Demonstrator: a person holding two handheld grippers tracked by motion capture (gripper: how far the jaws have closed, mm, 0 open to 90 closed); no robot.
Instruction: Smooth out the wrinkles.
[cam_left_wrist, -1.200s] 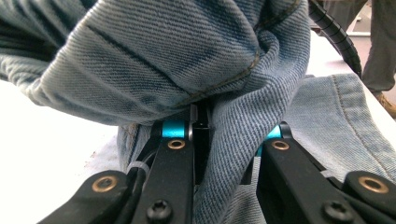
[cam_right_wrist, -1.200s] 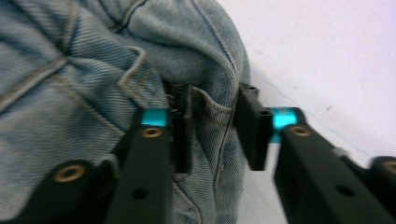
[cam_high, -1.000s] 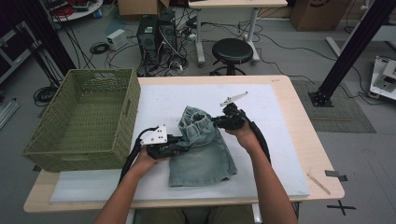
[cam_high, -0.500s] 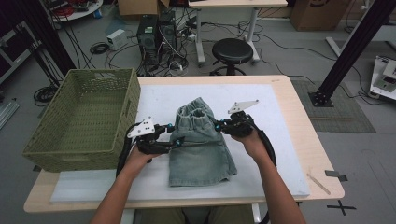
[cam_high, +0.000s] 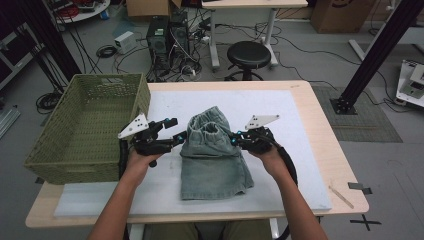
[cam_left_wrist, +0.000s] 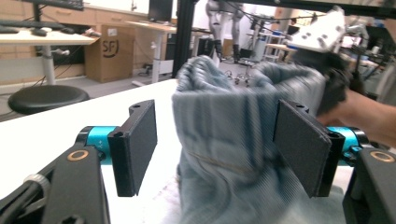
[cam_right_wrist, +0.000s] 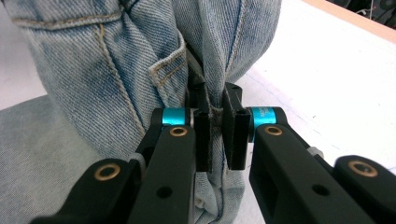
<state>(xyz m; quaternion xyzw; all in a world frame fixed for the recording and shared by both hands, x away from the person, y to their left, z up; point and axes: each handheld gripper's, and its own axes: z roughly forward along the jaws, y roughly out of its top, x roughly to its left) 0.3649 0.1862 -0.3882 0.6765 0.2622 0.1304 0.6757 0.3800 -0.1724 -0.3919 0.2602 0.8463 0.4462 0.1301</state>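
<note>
A pair of light-blue denim shorts (cam_high: 215, 165) lies on the white mat (cam_high: 280, 110), its waistband end bunched up and raised. My left gripper (cam_high: 179, 137) hovers at the shorts' left edge. Its jaws have just been opening, and in the left gripper view (cam_left_wrist: 215, 144) they stand wide with the denim (cam_left_wrist: 224, 116) loosely between them. My right gripper (cam_high: 235, 140) holds the right side of the waistband. In the right gripper view (cam_right_wrist: 219, 135) its jaws pinch a seam of the shorts (cam_right_wrist: 93, 70).
A green woven basket (cam_high: 85, 125) stands on the table's left end, close to my left hand. A thin stick (cam_high: 341, 196) lies near the front right corner. A black stool (cam_high: 248, 54) and cables sit behind the table.
My left gripper has let go of the shorts, opened and drawn back to the left and up. My right gripper has carried the waistband a little to the right.
</note>
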